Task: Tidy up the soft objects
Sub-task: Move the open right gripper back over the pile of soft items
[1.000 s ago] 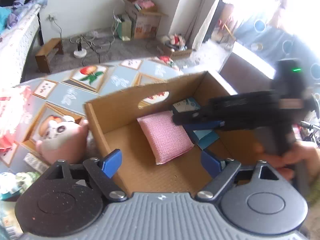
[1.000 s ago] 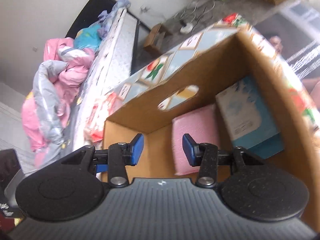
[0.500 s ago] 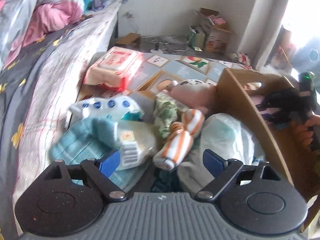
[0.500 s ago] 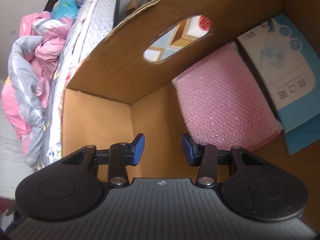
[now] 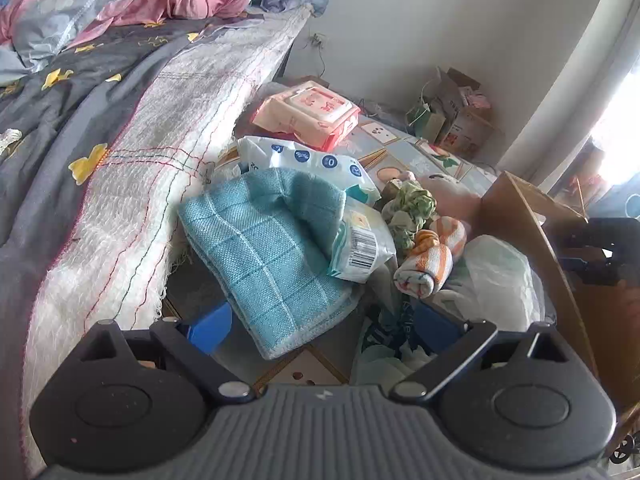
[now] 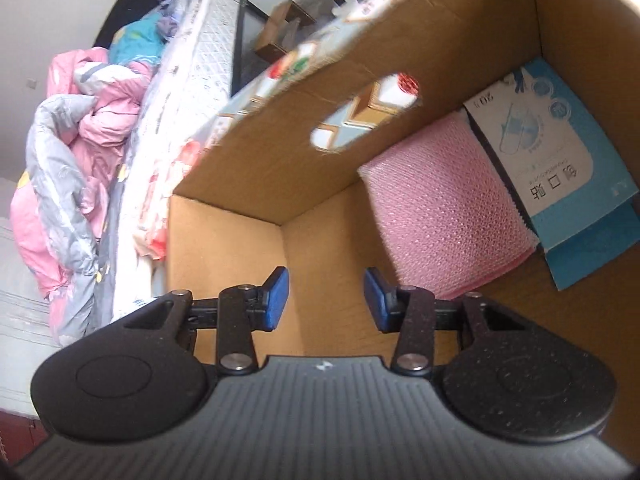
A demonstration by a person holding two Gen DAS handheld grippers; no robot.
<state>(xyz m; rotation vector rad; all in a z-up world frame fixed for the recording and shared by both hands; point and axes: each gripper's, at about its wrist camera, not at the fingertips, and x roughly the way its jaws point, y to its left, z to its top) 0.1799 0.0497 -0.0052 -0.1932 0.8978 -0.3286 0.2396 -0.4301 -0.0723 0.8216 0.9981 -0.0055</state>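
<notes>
My left wrist camera looks steeply down along its fingers, close over the teal cloth (image 5: pixel 264 256) beside the bed (image 5: pixel 120 128). My right one peers down into the cardboard box (image 6: pixel 248 168), near the pink pad (image 6: pixel 440 208). Both catch that box (image 5: pixel 520 216) and the bed (image 6: pixel 192 80).

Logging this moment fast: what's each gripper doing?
Left gripper: jaws opening, over the teal cloth, gripping nothing.
Right gripper: open, empty, inside the cardboard box.

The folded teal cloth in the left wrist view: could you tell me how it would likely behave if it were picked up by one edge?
The teal cloth would probably flop and unfold, since its top edge already curls over. It looks light. The barcoded packet lying on it would likely slide off.
</notes>
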